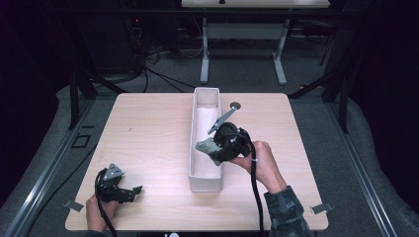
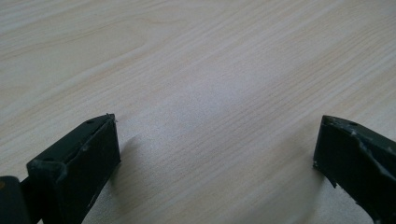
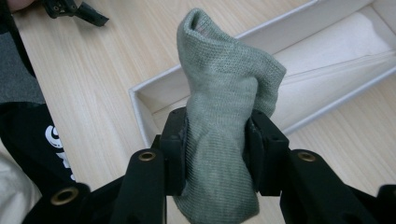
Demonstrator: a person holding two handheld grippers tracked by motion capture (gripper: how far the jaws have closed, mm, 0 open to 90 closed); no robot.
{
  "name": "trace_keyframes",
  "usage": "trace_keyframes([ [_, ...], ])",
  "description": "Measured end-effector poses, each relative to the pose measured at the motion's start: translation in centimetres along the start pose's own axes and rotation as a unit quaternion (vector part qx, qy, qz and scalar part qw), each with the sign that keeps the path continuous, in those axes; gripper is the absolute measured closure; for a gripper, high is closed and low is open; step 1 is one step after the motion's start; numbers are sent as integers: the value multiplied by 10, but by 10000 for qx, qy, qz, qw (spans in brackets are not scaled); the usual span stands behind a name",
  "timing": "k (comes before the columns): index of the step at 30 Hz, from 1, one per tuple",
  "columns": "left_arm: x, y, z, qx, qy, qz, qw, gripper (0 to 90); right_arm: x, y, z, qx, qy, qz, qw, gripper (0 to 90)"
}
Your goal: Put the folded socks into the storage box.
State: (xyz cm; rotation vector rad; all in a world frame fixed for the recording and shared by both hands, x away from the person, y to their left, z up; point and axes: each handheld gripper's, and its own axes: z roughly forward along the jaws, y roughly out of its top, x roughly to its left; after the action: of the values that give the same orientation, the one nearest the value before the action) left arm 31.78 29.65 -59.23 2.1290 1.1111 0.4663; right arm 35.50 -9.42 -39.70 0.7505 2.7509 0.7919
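A grey-green sock (image 3: 219, 88) is clamped between the jaws of my right gripper (image 3: 217, 135), its open cuff standing up past the fingertips. In the high view this gripper (image 1: 213, 148) holds the sock (image 1: 203, 146) over the near half of a long white bin (image 1: 193, 163) that stands in the middle of the table. A white lining (image 3: 345, 42) lies along the bin's bottom. My left gripper (image 1: 134, 192) rests open at the table's near left corner. Its jaws stand wide apart over bare wood, and nothing lies between them in the left gripper view (image 2: 218, 135).
The light wooden table (image 1: 148, 128) has a small dark disc (image 1: 235, 104) just right of the bin's far end. Metal clips (image 1: 74, 205) sit at the near corners. Beyond the far edge are cables and the legs of another desk (image 1: 205, 64).
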Motion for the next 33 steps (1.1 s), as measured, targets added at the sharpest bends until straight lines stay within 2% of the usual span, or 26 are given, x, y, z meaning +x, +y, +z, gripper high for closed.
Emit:
trace_keyframes([
  [9,0,0,0,0,0,0,10000,2,5,1,15,125,279,-227,9993,625],
  [15,0,0,0,1,0,0,10000,2,7,1,26,276,360,-326,9984,625],
  [21,0,0,0,2,0,1,10000,2,6,-3,44,492,503,-532,9961,626],
  [33,0,0,0,1,-1,-2,10000,2,2,-5,60,708,595,-523,9943,626],
])
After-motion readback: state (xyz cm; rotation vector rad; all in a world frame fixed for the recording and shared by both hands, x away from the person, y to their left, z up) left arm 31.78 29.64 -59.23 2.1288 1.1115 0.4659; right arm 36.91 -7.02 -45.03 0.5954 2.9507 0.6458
